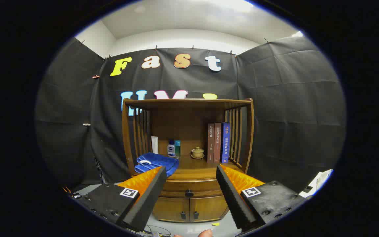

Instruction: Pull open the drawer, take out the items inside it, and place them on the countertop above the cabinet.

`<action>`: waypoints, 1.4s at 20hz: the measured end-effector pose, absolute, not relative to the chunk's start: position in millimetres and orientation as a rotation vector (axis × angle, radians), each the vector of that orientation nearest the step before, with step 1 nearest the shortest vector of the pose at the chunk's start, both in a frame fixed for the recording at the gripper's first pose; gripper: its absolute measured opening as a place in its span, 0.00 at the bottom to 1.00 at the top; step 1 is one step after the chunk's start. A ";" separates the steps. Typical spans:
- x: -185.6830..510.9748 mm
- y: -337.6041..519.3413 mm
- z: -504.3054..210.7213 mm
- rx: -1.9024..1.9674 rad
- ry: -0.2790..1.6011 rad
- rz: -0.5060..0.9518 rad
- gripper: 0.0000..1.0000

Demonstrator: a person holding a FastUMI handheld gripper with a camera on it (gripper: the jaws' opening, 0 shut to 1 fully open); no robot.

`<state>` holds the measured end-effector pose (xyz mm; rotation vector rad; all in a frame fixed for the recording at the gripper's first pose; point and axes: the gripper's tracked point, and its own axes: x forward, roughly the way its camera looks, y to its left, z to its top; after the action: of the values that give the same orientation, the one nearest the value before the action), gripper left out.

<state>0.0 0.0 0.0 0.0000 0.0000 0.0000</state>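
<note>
A small wooden cabinet (189,184) stands ahead of me with a shut drawer (179,188) carrying a dark knob (188,192). The drawer's inside is hidden. Above it is the countertop (197,168), roofed by a shelf frame with slatted sides. My gripper (191,171) is open, its fingers spread wide to either side of the drawer front and still well short of it, with nothing between them.
On the countertop lie a folded blue towel (155,162), a white tube (154,144), two small bottles (173,148), a lidded tea cup (197,152) and three upright books (218,143). Two small doors (189,208) sit below the drawer. A fingertip (206,233) shows beneath the fingers.
</note>
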 end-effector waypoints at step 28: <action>77.5 -9.0 -40.1 0.003 -0.029 0.030 0.99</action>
<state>77.5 -9.0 -40.1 0.0026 -0.0286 0.0297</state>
